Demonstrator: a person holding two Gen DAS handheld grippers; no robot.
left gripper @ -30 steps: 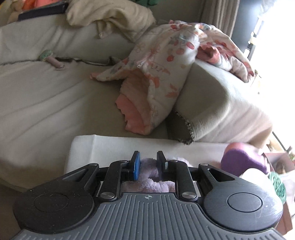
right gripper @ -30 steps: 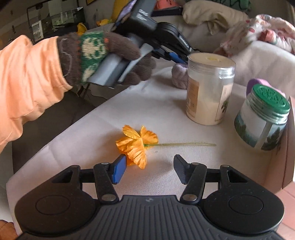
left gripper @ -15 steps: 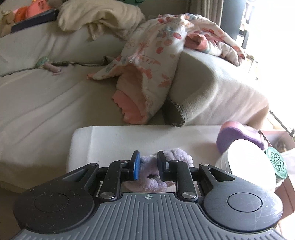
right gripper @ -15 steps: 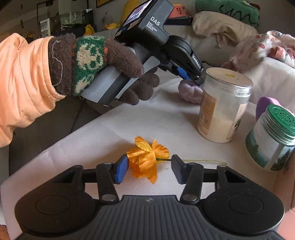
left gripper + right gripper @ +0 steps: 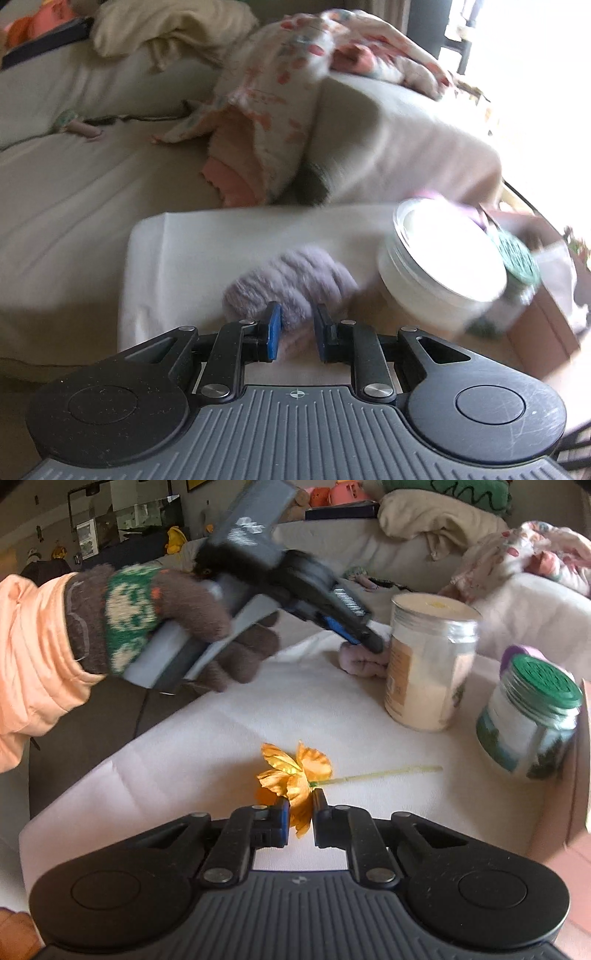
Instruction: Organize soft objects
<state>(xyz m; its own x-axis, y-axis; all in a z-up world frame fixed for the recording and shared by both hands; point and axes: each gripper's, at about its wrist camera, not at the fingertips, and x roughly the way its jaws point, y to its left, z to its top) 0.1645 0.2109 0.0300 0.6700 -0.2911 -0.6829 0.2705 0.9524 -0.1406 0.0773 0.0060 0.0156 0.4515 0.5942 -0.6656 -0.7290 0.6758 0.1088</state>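
A fluffy lilac soft toy (image 5: pixel 291 284) lies on the white-covered table (image 5: pixel 207 240). My left gripper (image 5: pixel 295 332) is closed on its near end; the toy also shows in the right wrist view (image 5: pixel 364 661), beside the left gripper (image 5: pixel 360 637) held by a gloved hand. My right gripper (image 5: pixel 299 818) is shut on the petals of an orange fabric flower (image 5: pixel 291 775) that lies on the table (image 5: pixel 207 738), its pale stem pointing right.
A tall white-lidded jar (image 5: pixel 428 661) and a green-lidded jar (image 5: pixel 528 716) stand on the table's right side, with a purple object (image 5: pixel 517 653) behind. A cardboard box edge (image 5: pixel 576 775) is at far right. A sofa with a floral blanket (image 5: pixel 280 85) lies beyond.
My right gripper closed from wide open onto the orange flower. My left gripper, still holding the lilac toy, shifted so that more of the toy and the white jar show.
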